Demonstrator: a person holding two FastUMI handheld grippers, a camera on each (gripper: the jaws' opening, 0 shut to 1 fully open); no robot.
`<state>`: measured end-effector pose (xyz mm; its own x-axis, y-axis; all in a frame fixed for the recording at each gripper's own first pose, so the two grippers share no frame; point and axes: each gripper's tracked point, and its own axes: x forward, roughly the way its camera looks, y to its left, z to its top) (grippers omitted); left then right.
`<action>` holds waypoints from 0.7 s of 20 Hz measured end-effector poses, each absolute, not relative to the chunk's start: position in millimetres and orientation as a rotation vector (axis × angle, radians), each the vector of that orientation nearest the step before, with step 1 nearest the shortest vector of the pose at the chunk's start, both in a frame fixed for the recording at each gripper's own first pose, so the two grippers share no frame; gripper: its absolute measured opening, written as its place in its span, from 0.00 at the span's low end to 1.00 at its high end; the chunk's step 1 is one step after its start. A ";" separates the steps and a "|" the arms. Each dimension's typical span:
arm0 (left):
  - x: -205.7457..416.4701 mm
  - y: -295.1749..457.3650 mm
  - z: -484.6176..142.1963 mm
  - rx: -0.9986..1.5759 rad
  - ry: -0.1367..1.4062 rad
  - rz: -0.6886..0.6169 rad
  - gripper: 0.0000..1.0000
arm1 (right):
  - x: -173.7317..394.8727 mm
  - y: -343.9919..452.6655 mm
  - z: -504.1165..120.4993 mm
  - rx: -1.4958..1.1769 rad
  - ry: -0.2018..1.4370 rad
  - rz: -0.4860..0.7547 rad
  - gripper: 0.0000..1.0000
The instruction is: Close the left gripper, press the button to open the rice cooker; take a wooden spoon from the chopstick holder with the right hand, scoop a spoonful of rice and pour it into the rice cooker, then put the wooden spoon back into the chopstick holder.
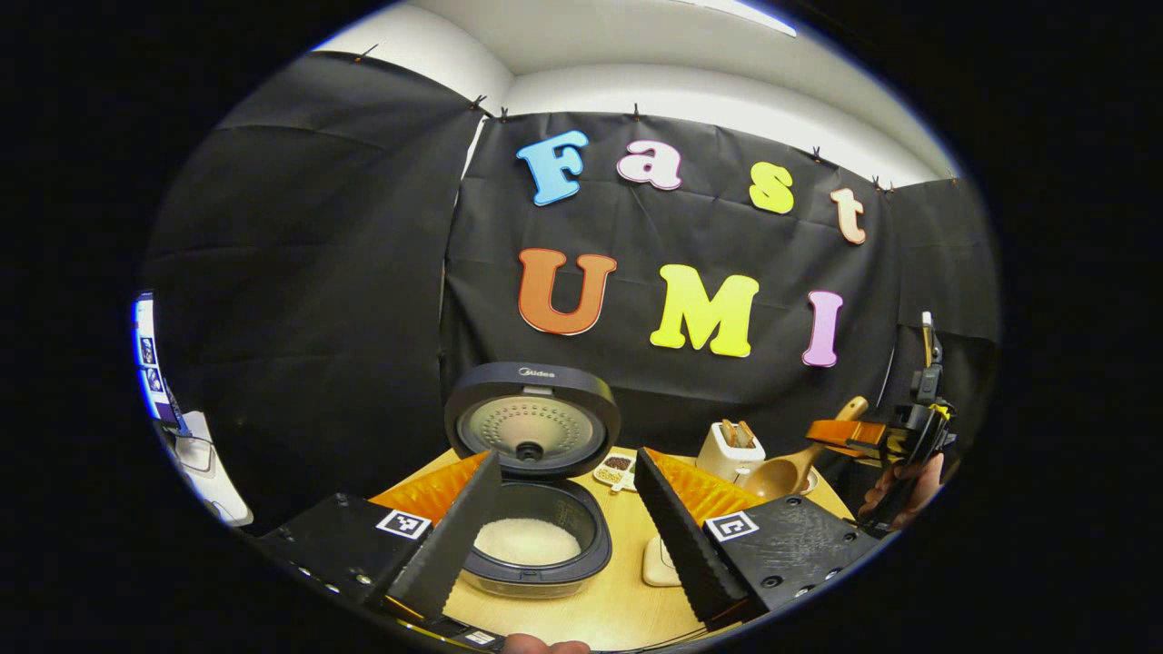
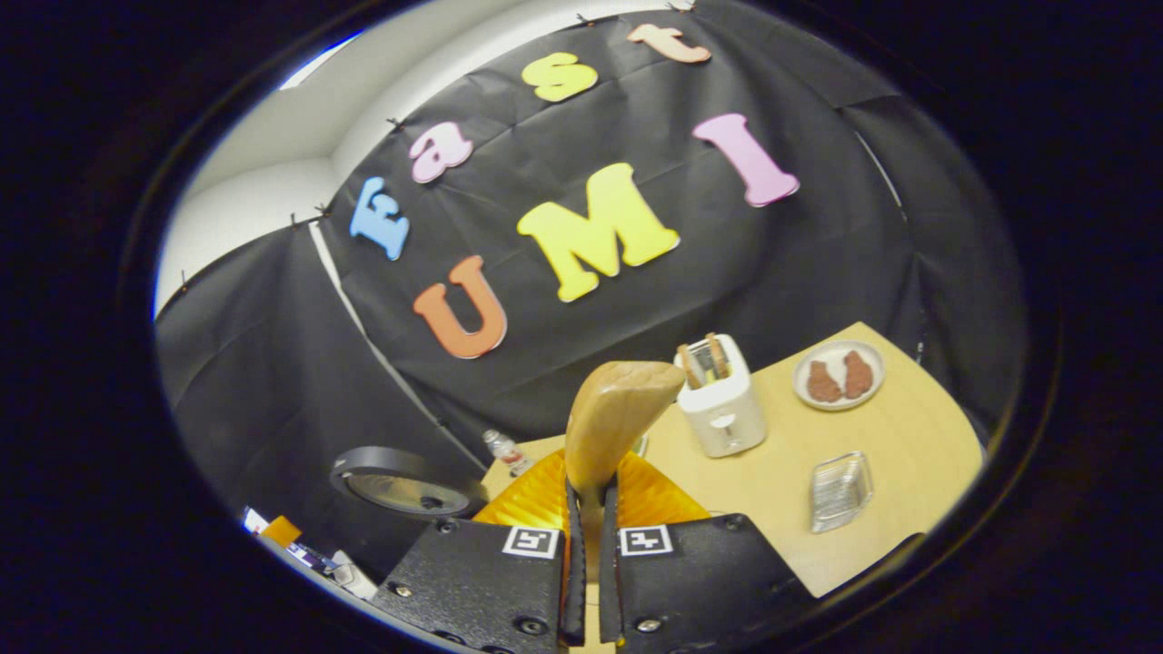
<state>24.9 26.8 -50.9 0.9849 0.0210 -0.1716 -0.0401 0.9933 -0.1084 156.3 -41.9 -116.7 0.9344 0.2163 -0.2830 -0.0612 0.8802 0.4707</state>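
My desk (image 2: 909,436) is pale wood. On it I see the open rice cooker (image 1: 536,536), a white toaster (image 2: 722,404), a plate (image 2: 838,374) with two brown pieces, and a clear tray (image 2: 840,490).

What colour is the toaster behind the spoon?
The toaster is white or cream, with brown toast in its slots; clearest in the right gripper view.

Wooden spoon (image 2: 618,413) between the fingers: smooth matt wood. Rice cooker (image 1: 536,545) beyond the fingers: matt dark plastic, perforated metal inner lid (image 1: 531,427). Bench (image 2: 899,454): pale smooth wood.
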 end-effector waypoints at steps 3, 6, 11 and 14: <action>32.7 13.0 -45.1 -0.120 0.161 0.023 0.95 | 158.7 -110.1 -131.0 0.459 0.334 0.035 0.11; 36.5 1.2 -47.0 -0.113 0.176 0.022 0.95 | 162.7 -160.2 -156.1 0.451 0.363 -0.044 0.11; 39.6 -15.6 -40.6 -0.104 0.176 0.030 0.95 | 176.9 -217.4 -201.8 0.393 0.390 -0.130 0.11; 37.1 -19.1 -37.7 -0.084 0.181 0.043 0.95 | 188.6 -230.8 -230.4 0.383 0.423 -0.144 0.11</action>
